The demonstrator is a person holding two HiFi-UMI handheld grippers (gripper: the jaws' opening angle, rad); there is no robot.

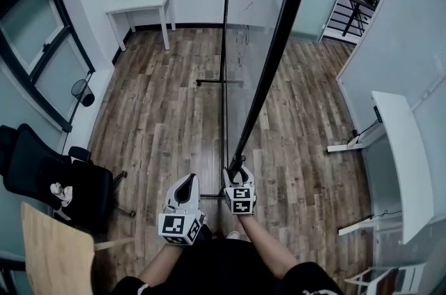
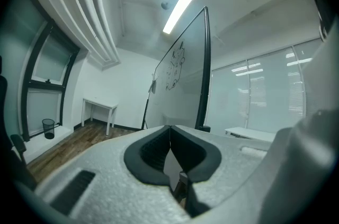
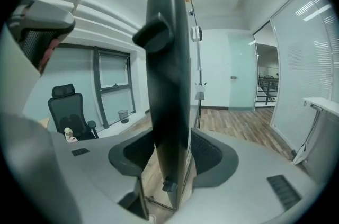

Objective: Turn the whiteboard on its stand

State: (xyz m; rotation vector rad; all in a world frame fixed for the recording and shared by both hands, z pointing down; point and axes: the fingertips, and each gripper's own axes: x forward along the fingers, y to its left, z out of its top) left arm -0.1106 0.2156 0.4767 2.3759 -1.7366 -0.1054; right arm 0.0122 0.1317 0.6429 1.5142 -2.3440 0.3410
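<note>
With the right claw [image 3: 170, 137] open, slack around the whiteboard [image 3: 167, 59] edge, and the left claw [image 2: 169, 132] closed empty, the whiteboard may swing uncontrolled on its stand [image 1: 219, 82].

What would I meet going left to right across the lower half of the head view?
Chair → left hand-held gripper → right hand-held gripper → desk
</note>
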